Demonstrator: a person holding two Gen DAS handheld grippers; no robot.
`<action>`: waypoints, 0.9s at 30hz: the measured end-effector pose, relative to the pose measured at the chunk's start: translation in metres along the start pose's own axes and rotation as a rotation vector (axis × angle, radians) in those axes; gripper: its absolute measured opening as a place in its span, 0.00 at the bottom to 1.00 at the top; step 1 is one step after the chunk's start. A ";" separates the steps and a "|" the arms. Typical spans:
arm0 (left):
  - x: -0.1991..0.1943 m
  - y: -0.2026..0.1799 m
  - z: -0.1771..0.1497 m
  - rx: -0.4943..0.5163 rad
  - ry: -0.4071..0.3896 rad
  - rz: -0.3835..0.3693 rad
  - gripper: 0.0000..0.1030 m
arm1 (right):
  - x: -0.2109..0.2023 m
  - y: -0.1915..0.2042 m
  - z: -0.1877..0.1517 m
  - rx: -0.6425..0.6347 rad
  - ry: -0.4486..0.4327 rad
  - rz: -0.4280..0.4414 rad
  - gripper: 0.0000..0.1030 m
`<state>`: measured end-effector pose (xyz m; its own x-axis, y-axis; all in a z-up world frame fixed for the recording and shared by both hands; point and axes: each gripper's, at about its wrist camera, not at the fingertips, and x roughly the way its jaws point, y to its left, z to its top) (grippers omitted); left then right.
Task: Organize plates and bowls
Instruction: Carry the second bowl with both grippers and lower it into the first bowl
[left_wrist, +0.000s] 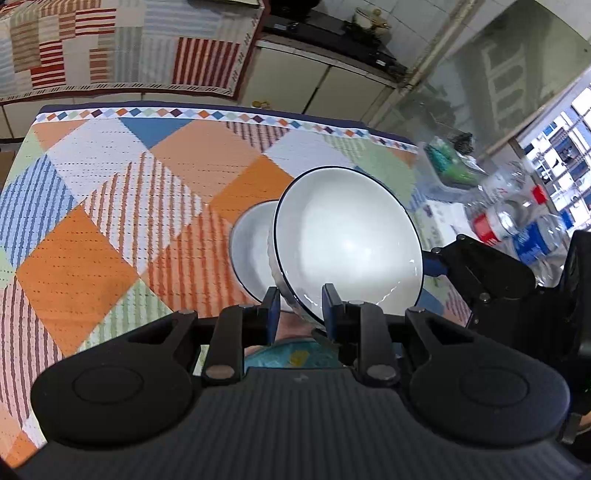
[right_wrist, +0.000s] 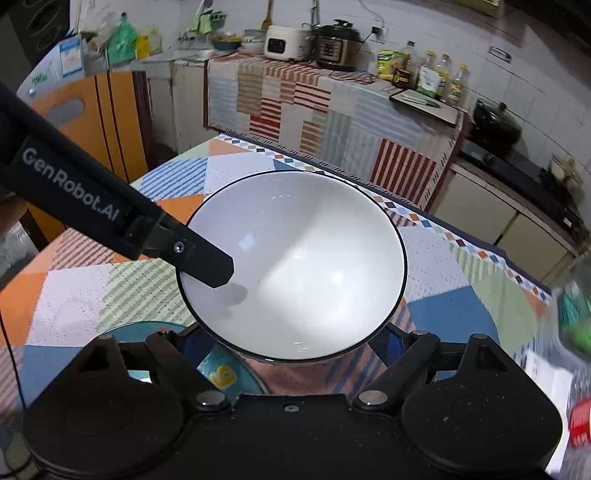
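A white bowl with a dark rim (left_wrist: 347, 243) is held tilted above the patterned tablecloth; it also shows in the right wrist view (right_wrist: 295, 266). My left gripper (left_wrist: 300, 306) is shut on its near rim. My right gripper (left_wrist: 439, 262) comes in from the right and touches the bowl's right rim; in its own view its fingertips are hidden under the bowl. A second white bowl (left_wrist: 251, 247) sits on the table behind the held one. A blue patterned plate (right_wrist: 218, 369) lies on the table below the bowl; it also shows in the left wrist view (left_wrist: 291, 354).
The table (left_wrist: 110, 221) has a colourful diamond cloth. Plastic bottles (left_wrist: 517, 221) and a clear box of green items (left_wrist: 450, 162) crowd its right end. A counter with a striped cloth (right_wrist: 332, 107), cookers and oil bottles stands behind.
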<state>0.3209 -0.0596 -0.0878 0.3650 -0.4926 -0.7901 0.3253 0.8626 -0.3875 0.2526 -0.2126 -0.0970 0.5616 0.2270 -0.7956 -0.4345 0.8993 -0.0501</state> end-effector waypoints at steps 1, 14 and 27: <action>0.005 0.003 0.001 -0.013 0.002 0.003 0.22 | 0.005 -0.002 0.002 -0.001 0.013 0.005 0.87; 0.046 0.029 0.007 -0.079 0.050 0.039 0.22 | 0.042 -0.005 0.007 -0.039 0.144 0.020 0.88; 0.047 0.023 0.002 -0.074 0.019 0.048 0.22 | 0.041 -0.008 -0.001 0.031 0.097 0.009 0.89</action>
<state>0.3472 -0.0633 -0.1333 0.3622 -0.4488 -0.8170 0.2419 0.8917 -0.3826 0.2783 -0.2106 -0.1294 0.4866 0.1993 -0.8506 -0.4162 0.9089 -0.0251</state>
